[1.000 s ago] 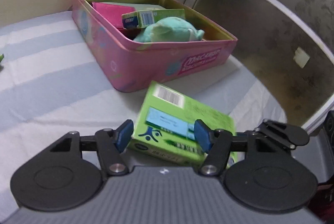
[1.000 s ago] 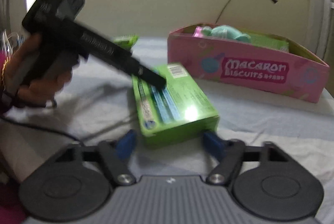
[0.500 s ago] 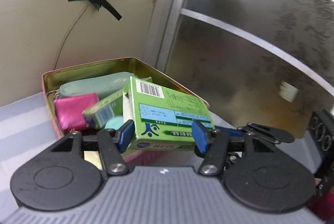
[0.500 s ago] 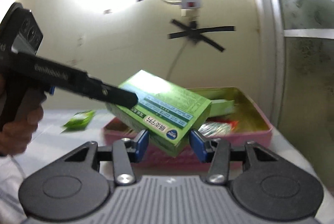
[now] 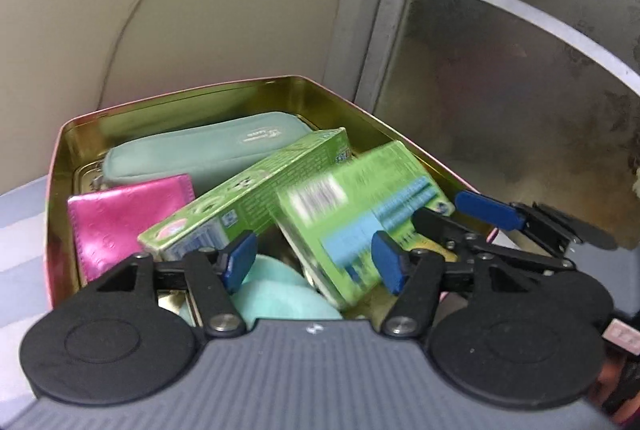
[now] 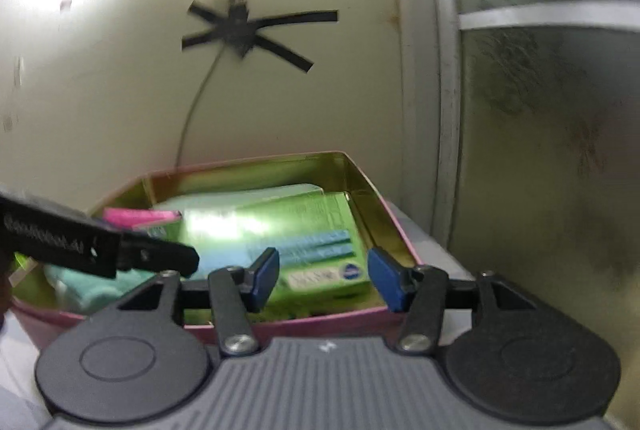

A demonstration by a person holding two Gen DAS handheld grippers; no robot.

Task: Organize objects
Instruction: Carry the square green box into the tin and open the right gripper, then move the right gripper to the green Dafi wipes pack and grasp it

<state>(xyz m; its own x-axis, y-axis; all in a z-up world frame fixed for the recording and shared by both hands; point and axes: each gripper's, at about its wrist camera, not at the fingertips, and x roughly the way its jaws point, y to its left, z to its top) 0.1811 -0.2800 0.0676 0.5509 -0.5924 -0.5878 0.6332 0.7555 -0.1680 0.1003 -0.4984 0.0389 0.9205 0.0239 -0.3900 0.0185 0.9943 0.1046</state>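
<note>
Nearest in both wrist views, the left gripper (image 5: 312, 262) and the right gripper (image 6: 323, 278) have their blue-padded jaws spread apart, clamped on nothing. Between and just beyond them the flat green cardboard box (image 5: 360, 218) lies tilted inside the pink rectangular biscuit tin with a gold interior (image 5: 60, 165), blurred, one edge propped on the things beneath it. The likely trouble is that the box settles crooked, standing proud of the rim or sliding against the right wall, because it rests on an uneven pile; the open fingers close by could also catch it as they withdraw. Under and beside it in the tin are a soft mint-green cloth (image 5: 276, 290), a long green carton (image 5: 248, 193), a shiny magenta wallet (image 5: 124, 218) and, farthest back, a pale teal zip pouch (image 5: 204, 145).
</note>
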